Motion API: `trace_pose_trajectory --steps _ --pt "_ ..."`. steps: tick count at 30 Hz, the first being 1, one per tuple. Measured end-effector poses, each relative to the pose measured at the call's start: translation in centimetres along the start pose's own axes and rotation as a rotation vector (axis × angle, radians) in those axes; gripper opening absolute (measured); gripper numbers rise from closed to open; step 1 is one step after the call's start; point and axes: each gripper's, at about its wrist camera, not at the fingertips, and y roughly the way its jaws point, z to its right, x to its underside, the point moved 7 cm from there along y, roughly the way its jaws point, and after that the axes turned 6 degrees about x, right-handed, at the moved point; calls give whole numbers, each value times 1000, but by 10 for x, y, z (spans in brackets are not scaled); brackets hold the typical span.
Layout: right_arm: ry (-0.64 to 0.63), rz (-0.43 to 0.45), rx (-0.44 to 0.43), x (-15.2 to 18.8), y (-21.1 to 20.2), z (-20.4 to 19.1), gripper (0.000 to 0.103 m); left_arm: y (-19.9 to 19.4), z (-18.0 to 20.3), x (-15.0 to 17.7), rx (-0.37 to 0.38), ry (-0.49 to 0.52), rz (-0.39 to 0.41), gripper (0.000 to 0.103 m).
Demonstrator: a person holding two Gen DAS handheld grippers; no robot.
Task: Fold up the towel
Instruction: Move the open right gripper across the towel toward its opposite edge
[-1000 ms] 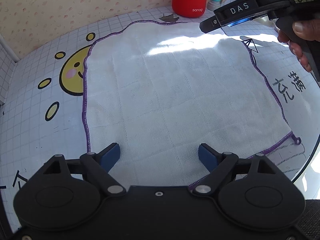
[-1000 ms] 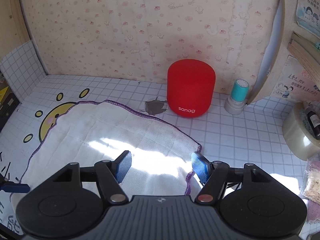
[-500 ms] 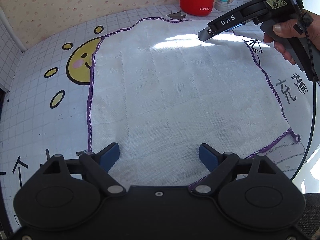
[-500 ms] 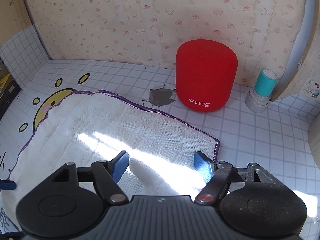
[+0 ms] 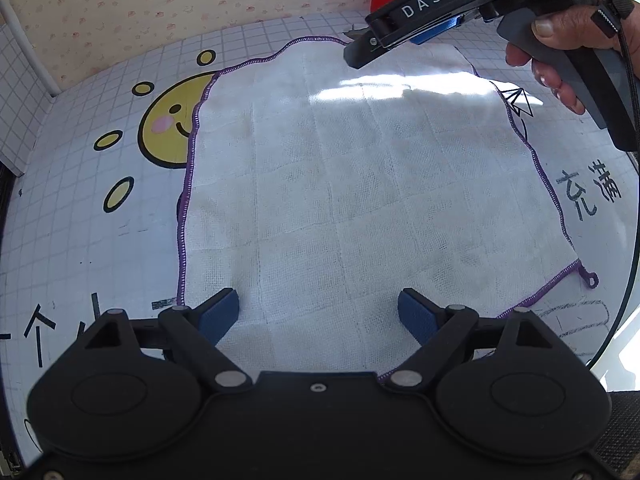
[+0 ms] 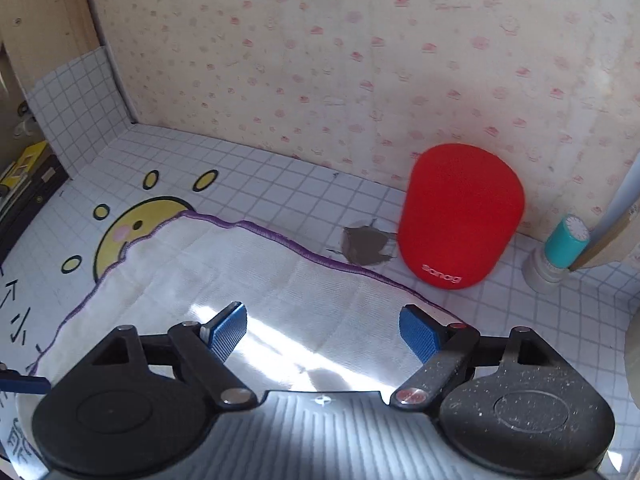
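Note:
A white towel [image 5: 360, 184] with a purple stitched hem lies flat and unfolded on the printed table mat. My left gripper [image 5: 320, 316] is open and empty, its blue pads over the towel's near edge. My right gripper [image 6: 322, 334] is open and empty above the towel's [image 6: 256, 280] far edge, near its far right corner. In the left wrist view the right gripper [image 5: 424, 24] hovers over the far edge, held by a hand. Whether either gripper touches the cloth I cannot tell.
A red cylindrical speaker [image 6: 460, 216] stands against the back wall just beyond the towel. A small teal-capped bottle [image 6: 560, 252] stands to its right. A grey torn patch [image 6: 366, 246] marks the mat by the speaker. The mat shows a yellow sun face [image 5: 168, 132] left of the towel.
My right gripper has moved left and back along the towel's far edge, closer to the red speaker. My left gripper has stayed over the near edge, open.

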Motion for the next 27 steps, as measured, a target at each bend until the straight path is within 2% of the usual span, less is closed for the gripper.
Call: trace_pose_trajectory --steps 8,17,27 --pt "-97 -1 -156 -24 24 -56 83 -1 -3 -7 11 -20 -2 88" --pt "-139 1 -284 -28 26 -101 83 4 -5 -3 4 -13 -16 88" --pt "-202 -43 -330 -38 52 -134 84 4 -9 -3 2 -30 -2 88"
